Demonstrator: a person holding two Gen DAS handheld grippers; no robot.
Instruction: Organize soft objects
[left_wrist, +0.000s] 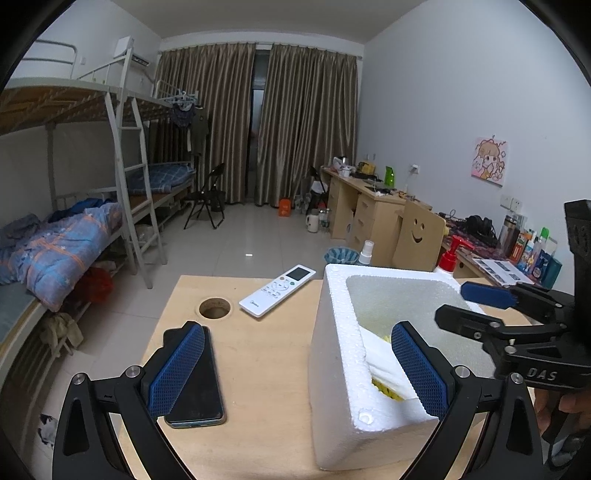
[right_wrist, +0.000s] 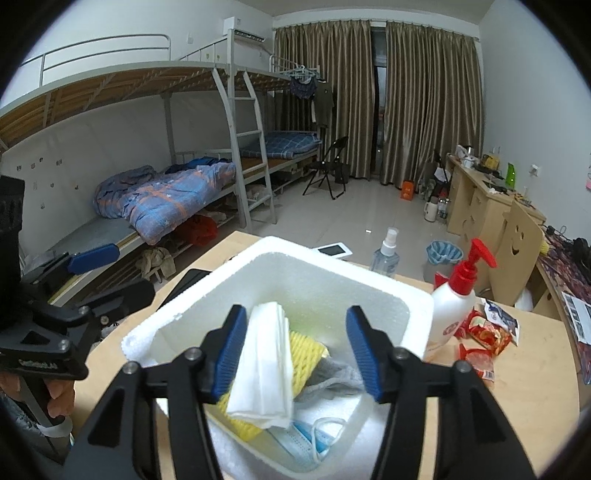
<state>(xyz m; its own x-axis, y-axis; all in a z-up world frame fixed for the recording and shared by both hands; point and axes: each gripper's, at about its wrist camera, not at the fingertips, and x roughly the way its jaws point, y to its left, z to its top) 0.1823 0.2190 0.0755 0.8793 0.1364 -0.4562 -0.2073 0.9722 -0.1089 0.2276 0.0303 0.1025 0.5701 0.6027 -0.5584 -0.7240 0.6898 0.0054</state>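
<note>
From the left wrist camera, the left gripper (left_wrist: 297, 369) stands with its blue pads wide apart and nothing clamped between them; one pad hangs over a black phone (left_wrist: 199, 384) lying flat on the wooden table (left_wrist: 266, 369), the other over the near rim of a white foam box (left_wrist: 343, 354); inside the box a folded white tissue (left_wrist: 380, 354) leans against the wall, with a bit of yellow foam netting (left_wrist: 384, 387) below it; a white remote control (left_wrist: 277, 290) lies beyond the phone, beside a round hole (left_wrist: 214, 308) in the tabletop; the right gripper (left_wrist: 469, 301) reaches in from the right over the far side of the box, jaws apart, a hand (left_wrist: 561, 410) on its handle. From the right wrist camera, the right gripper (right_wrist: 295, 350) hovers above the box (right_wrist: 413, 295), its jaws parted and gripping nothing; the tissue (right_wrist: 264, 362) stands just beside the left pad, though whether they touch I cannot tell; it rests on the yellow netting (right_wrist: 306, 354), with a grey cloth (right_wrist: 332, 376) to the right and a blue face mask (right_wrist: 306, 439) at the near edge; a pump bottle (right_wrist: 456, 299) with a red top stands against the outside of the box, red snack wrappers (right_wrist: 487, 332) next to it, a spray bottle (right_wrist: 386, 254) behind; the left gripper (right_wrist: 110, 271) shows at the left, open.
</note>
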